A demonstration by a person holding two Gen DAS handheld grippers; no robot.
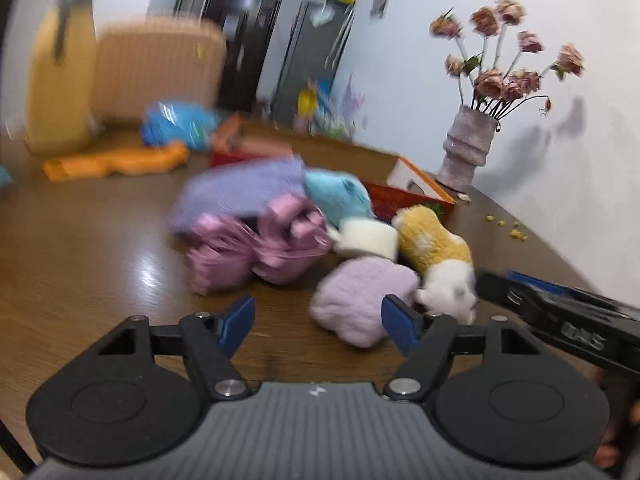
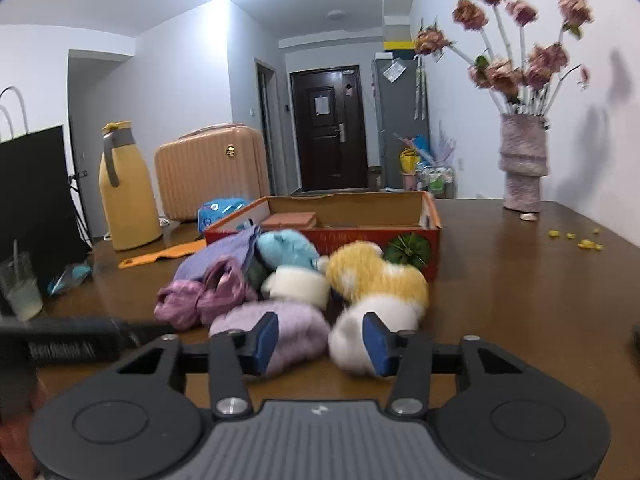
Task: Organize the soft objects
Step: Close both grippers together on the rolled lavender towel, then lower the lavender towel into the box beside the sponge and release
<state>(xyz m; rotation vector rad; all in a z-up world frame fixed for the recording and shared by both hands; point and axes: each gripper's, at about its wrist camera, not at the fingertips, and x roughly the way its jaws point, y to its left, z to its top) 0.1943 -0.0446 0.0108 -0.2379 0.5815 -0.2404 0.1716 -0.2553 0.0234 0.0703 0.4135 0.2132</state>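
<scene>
Two pairs of tongs hover over a glossy brown wooden worktop point(image 2: 520, 280), and both stand spread with nothing between the blue pads. Biggest piece on the surface: the open red-and-orange cardboard box point(image 2: 360, 236), sitting just behind the heap of soft things. Next in size, the ribbed lavender knitted cloth point(image 2: 216, 256) lies at the back left of the heap, touching the crumpled pink shiny fabric bundle point(image 2: 200, 300). Here's the yellow-and-white plush toy point(image 2: 376, 280) on the right side of the pile, its white end nearest the right tongs point(image 2: 320, 344); one blue pad overlaps that white end in the right wrist view, though contact can't be told. Beside it, the fluffy pale-lilac plush lump point(image 1: 360, 300) sits at the front of the pile, near the left tongs point(image 1: 318, 324), whose right pad overlaps its edge in the left wrist view. Behind, the light-blue plush toy point(image 2: 284, 252) leans close to the box wall. Smallest of the lot, the cream-white foam block point(image 2: 296, 286) is wedged between the blue toy and the yellow one.
</scene>
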